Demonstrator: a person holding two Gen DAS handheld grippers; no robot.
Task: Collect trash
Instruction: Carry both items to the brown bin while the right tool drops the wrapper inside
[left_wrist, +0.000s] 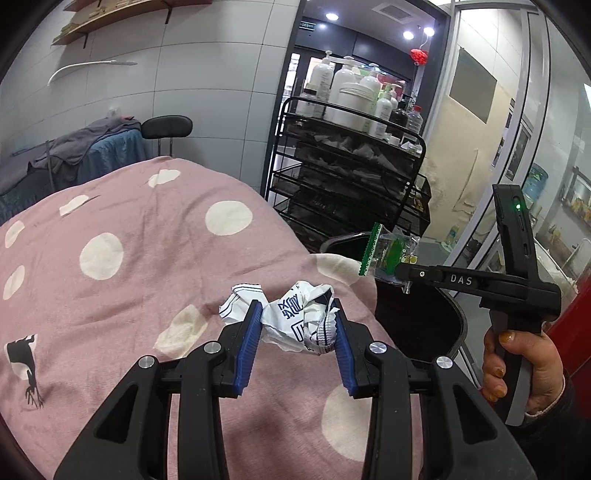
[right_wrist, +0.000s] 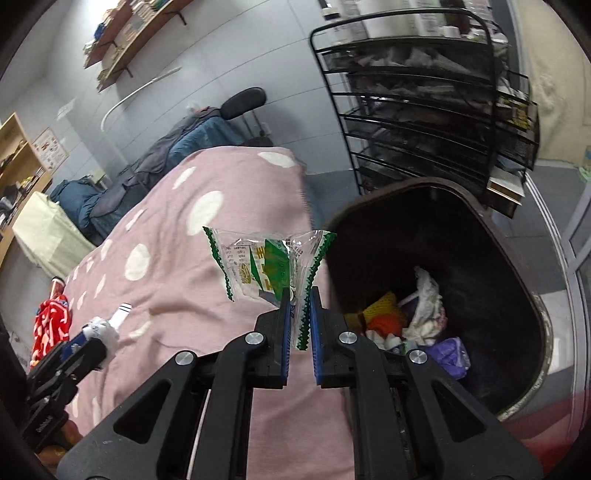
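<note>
1. Only the right wrist view looks down into the dark trash bin (right_wrist: 517, 258), where a heap of discarded bits lies at the bottom: white crumpled tissue, something yellow and orange, a purple wad. The left wrist view shows only a dark slice of that bin's rim (left_wrist: 424, 325).
2. Only the left wrist view shows the person's hand (left_wrist: 517, 369) wrapped around the right tool's handle, and the bottles crowded on top of the black wire rack (left_wrist: 351, 166) behind the bin.
3. The left hand-held gripper (left_wrist: 297, 325) is clamped on one crumpled white paper with blue print (left_wrist: 291, 317), held over the pink polka-dot blanket (left_wrist: 129, 258), to the left of the bin. In the right wrist view that gripper (right_wrist: 92, 343) appears at the far left edge, well apart from the bin.
4. The right hand-held gripper (right_wrist: 297, 306) is closed on one clear wrapper with green zigzag edges (right_wrist: 266, 262), pinching its lower corner. It hangs just beside the bin's near-left rim, over the blanket's edge.
5. The wrapper fans upward and away from the blue pads (right_wrist: 284, 332), its long axis running across the view between the two green seams. In the left wrist view the same wrapper (left_wrist: 388, 254) points left from the tool tip (left_wrist: 404, 275).
6. Count: two grippers, two pieces of trash held, one bin.
</note>
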